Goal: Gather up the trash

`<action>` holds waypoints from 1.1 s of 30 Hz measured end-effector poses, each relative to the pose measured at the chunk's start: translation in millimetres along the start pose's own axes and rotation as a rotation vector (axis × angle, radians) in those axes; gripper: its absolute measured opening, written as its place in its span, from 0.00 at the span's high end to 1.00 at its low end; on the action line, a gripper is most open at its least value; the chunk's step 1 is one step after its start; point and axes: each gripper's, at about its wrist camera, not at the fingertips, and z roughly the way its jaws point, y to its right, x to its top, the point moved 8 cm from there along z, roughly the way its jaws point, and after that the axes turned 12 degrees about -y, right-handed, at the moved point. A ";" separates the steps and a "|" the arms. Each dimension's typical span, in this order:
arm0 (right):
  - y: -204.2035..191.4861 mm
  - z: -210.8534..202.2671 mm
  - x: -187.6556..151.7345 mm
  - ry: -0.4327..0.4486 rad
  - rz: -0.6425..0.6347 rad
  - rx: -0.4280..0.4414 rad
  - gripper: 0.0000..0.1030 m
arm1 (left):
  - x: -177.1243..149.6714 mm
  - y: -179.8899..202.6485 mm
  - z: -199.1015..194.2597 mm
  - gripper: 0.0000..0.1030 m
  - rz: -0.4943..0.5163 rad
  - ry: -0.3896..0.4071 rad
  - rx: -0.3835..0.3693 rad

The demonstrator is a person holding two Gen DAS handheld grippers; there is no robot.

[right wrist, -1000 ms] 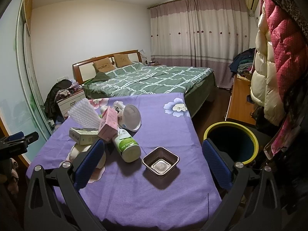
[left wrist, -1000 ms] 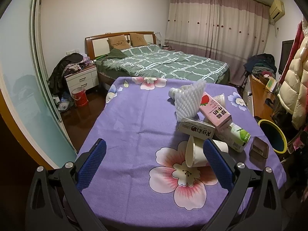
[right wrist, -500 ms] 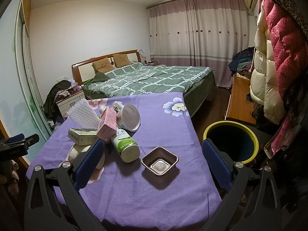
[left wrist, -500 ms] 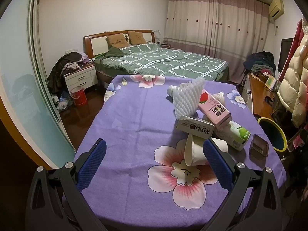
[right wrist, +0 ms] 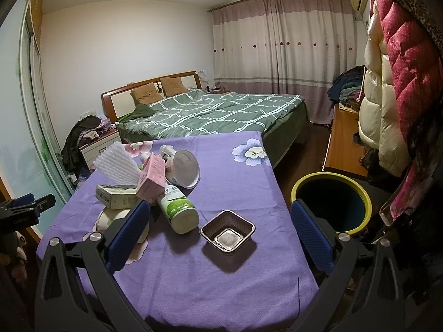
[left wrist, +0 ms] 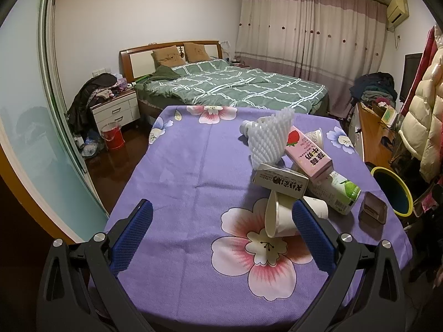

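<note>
**Both grippers drift in slightly; no trash lifted yet**

The left gripper (left wrist: pixel 220 231) hangs over the near edge of the tabletop (left wrist: pixel 177 171) with its blue pads spread wide and nothing between them. Over the last second its view has shifted only a little: the pile now sits slightly lower and nearer in its frame, so it has crept forward rather than committed to a reach. Just past its right pad lies a tipped white paper cup (left wrist: pixel 278 217), the closest piece of trash to it.

The right gripper (right wrist: pixel 220 233) is likewise released and empty, and its view has barely changed. Between its pads, resting alone on the purple cloth, is a small brown plastic tray (right wrist: pixel 227 231). Beyond that lies a green-labelled bottle (right wrist: pixel 178 210) on its side, touching a heap made up of a pink milk carton (right wrist: pixel 152 179), a flat grey box (right wrist: pixel 117 195), a white foam net sleeve (right wrist: pixel 117 164) and an upturned white lid or bowl (right wrist: pixel 185 171).

The yellow-rimmed bin (right wrist: pixel 331 202) stands on the floor just off the tabletop's right side and looks empty, though its bottom is dark.

In my judgement the collecting has not begun: every item is on the cloth, and the tray is the likeliest first pick for the right gripper.
</note>
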 end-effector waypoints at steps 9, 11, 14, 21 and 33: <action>4.0 3.1 -0.4 -0.009 0.007 0.002 0.06 | 1.4 1.1 3.3 0.04 0.008 -0.013 0.002; 4.0 3.2 -0.3 -0.009 0.007 -0.001 0.06 | 1.5 1.2 3.4 0.04 0.008 -0.013 0.003; 5.0 3.7 -0.5 -0.008 0.010 0.000 0.06 | 1.4 1.4 3.3 0.04 0.007 -0.013 0.002; 5.3 4.5 -1.2 -0.010 0.011 0.000 0.06 | 1.7 2.4 5.5 0.04 0.007 -0.016 0.005; 6.9 8.9 -1.0 -0.016 0.017 -0.004 0.06 | 0.2 2.3 10.0 0.04 0.007 -0.023 0.006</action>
